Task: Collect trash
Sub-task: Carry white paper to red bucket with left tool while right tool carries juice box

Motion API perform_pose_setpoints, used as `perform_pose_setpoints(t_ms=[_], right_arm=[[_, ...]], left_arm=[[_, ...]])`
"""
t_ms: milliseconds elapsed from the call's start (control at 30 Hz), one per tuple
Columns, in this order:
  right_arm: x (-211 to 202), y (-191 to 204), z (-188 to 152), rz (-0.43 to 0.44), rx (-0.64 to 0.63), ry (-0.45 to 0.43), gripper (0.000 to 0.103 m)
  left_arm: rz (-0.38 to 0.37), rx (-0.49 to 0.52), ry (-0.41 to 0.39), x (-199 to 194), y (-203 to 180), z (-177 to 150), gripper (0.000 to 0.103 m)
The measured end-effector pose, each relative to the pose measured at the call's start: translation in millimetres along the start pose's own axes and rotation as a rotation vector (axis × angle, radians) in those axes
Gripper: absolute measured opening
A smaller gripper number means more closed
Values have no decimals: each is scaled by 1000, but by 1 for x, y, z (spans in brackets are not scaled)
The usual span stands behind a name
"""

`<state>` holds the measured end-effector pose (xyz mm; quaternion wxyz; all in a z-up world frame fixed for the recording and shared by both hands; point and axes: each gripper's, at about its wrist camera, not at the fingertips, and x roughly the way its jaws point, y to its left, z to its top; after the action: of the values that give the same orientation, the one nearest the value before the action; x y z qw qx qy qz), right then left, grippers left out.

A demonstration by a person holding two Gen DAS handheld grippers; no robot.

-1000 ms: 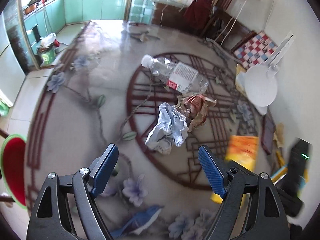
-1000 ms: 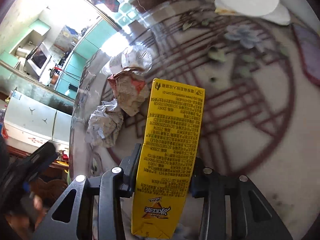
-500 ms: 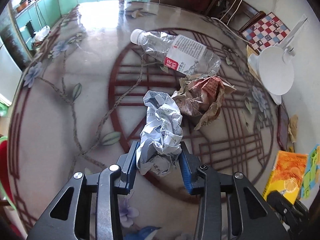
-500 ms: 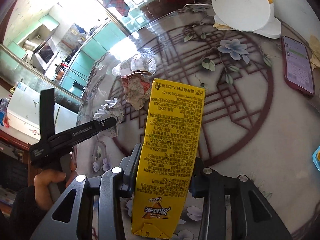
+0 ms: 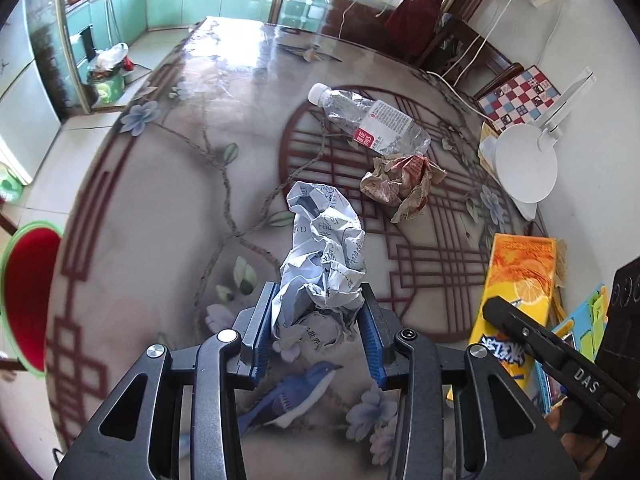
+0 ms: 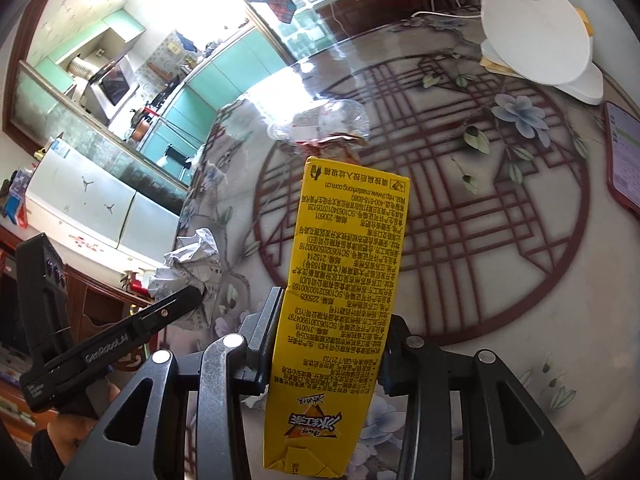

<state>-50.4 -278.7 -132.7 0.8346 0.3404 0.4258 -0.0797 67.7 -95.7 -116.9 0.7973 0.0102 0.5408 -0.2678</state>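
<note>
My left gripper [image 5: 318, 330] is shut on a crumpled white paper ball [image 5: 324, 252] and holds it above the table. The ball also shows in the right wrist view [image 6: 196, 268]. My right gripper [image 6: 326, 344] is shut on a yellow drink carton [image 6: 340, 296], held upright above the table; the carton also shows in the left wrist view [image 5: 516, 292]. On the table lie a crushed clear plastic bottle [image 5: 372, 120] and a crumpled brown wrapper [image 5: 404, 184] just beside it.
The glass-topped table [image 5: 160, 208] has a floral pattern. A white desk lamp [image 5: 528, 164] stands at its right edge. A red phone [image 6: 624, 160] lies at the right. A red stool [image 5: 28, 292] stands left of the table. Books lie at the right [image 5: 576, 328].
My left gripper closed on the paper ball and lifted it off the table, drawing back. My right gripper kept hold of the carton and rose a little.
</note>
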Motion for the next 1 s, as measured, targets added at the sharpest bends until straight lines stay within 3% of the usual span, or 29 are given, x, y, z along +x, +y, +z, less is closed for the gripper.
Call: perform_pose_setpoints(t_ms=[567,1000], right_arm=[[9,90,-11,20,-123,-10,37],[20,123,-25,-3,-140,1,37]], left_arm=[[27,-82,-53,-41,68,-13,38],[13,-113,-38,-47,107,-23,38]])
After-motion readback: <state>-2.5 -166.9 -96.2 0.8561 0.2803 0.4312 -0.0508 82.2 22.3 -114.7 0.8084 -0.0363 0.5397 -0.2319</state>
